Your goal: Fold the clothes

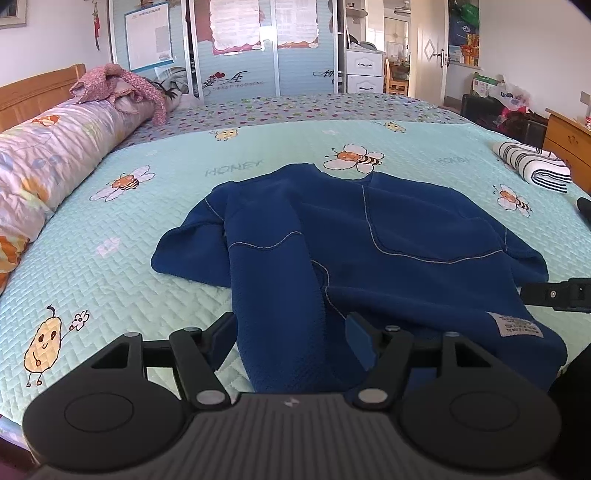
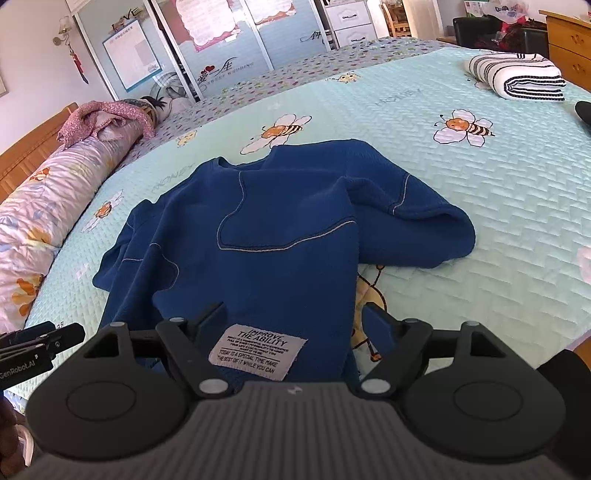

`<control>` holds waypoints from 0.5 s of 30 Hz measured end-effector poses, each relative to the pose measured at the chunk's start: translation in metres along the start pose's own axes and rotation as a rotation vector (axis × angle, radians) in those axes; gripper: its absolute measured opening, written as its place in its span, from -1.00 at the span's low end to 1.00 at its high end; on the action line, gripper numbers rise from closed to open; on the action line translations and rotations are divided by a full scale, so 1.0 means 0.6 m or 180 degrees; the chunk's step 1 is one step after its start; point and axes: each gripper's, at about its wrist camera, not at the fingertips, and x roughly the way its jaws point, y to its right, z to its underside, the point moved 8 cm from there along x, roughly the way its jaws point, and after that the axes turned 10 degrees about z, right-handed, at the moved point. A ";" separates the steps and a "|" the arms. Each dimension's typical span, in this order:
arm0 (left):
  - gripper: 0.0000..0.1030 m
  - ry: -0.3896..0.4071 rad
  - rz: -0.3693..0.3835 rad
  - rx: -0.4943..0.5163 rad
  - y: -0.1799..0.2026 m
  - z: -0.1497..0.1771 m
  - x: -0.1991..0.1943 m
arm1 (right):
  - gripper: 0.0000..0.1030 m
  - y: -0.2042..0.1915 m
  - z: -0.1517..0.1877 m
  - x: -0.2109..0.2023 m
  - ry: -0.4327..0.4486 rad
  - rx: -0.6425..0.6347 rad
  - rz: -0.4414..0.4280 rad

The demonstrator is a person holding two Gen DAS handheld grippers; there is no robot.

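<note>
A blue sweater [image 1: 369,236] lies at the bed's [image 1: 110,280] near edge, its hem between the spread, unpinching left gripper [image 1: 291,339] and right gripper [image 2: 293,325].

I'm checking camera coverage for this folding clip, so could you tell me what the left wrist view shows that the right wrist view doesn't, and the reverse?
Only the left wrist view shows the open doorway into the next room. Only the right wrist view shows the wall lamp and the readable words on the sweater's patch. Both show the blue sweater on the bee-print bedspread, the folded striped towel, and open jaws astride the sweater's near hem.
</note>
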 end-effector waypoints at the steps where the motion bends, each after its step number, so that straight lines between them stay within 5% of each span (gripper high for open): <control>1: 0.32 0.0001 0.0003 0.0002 0.000 0.000 0.000 | 0.56 0.000 0.000 0.000 -0.0001 -0.0002 0.0000; 3: 0.17 0.0065 0.0011 0.0046 0.002 -0.002 -0.002 | 0.56 0.000 -0.001 0.001 0.0020 -0.0008 -0.0013; 5: -0.98 0.0050 0.0029 0.0068 0.002 -0.001 0.000 | 0.42 -0.005 -0.001 -0.003 0.0081 -0.0075 -0.0053; 7: -1.00 0.0006 0.0061 0.0029 0.000 0.000 0.004 | -0.54 -0.014 -0.001 -0.005 0.0101 -0.0206 -0.0105; 8: -1.00 0.0002 0.0054 0.0006 -0.002 0.001 0.004 | -0.71 -0.018 0.000 -0.005 0.0095 -0.0262 -0.0124; 12: -0.90 -0.0046 0.0040 -0.0090 -0.007 0.002 0.008 | -0.72 -0.023 -0.002 -0.009 0.0130 -0.0283 -0.0156; 14: -0.43 -0.0059 0.0033 -0.0091 -0.006 0.003 0.008 | -0.64 -0.021 -0.004 -0.008 0.0102 -0.0215 -0.0155; 15: -0.24 -0.0051 0.0033 -0.0093 -0.005 0.003 0.007 | -0.39 -0.019 -0.005 -0.009 0.0099 -0.0183 -0.0138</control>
